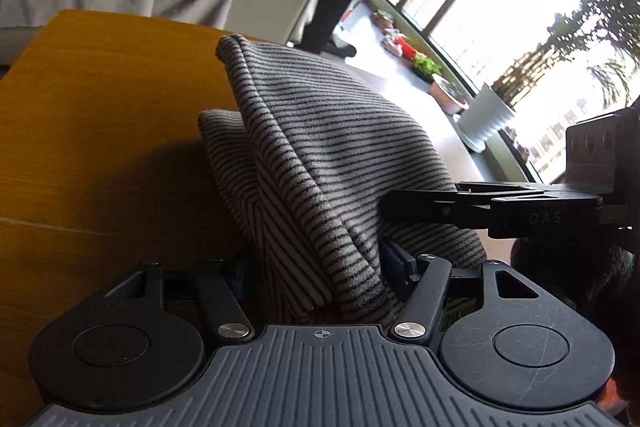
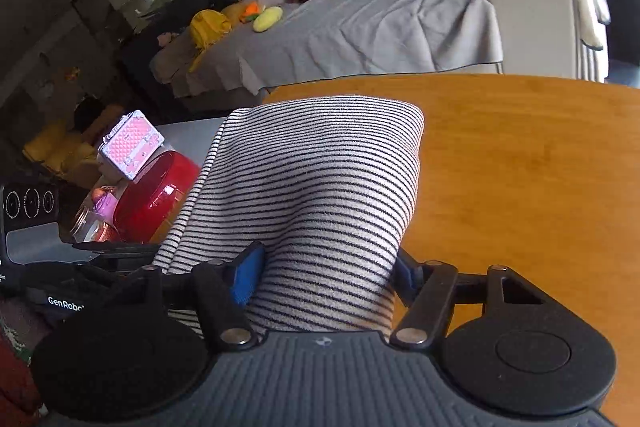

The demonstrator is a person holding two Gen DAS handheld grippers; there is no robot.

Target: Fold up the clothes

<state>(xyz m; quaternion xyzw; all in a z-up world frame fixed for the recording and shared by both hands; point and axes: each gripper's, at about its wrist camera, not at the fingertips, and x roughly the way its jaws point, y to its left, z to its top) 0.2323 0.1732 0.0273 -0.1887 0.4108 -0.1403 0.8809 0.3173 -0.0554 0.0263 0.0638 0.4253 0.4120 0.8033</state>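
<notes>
A grey garment with thin black stripes [image 1: 320, 155] is folded into a thick bundle over the orange wooden table [image 1: 100, 147]. My left gripper [image 1: 316, 267] is shut on the near end of the bundle; cloth hides the fingertips. My right gripper [image 1: 440, 207] reaches in from the right in the left wrist view and pinches the same cloth. In the right wrist view the striped garment [image 2: 320, 187] fills the space between the blue-padded fingers [image 2: 246, 277] of my right gripper [image 2: 324, 279], which is shut on it. The left gripper body [image 2: 60, 267] shows at that view's left edge.
A grey-covered sofa [image 2: 360, 31] with plush toys and loose clothes stands behind the table [image 2: 520, 167]. A red container [image 2: 156, 195], a pink case [image 2: 132, 143] and a jar sit off the table's left side. Potted plants [image 1: 486, 115] line a bright window.
</notes>
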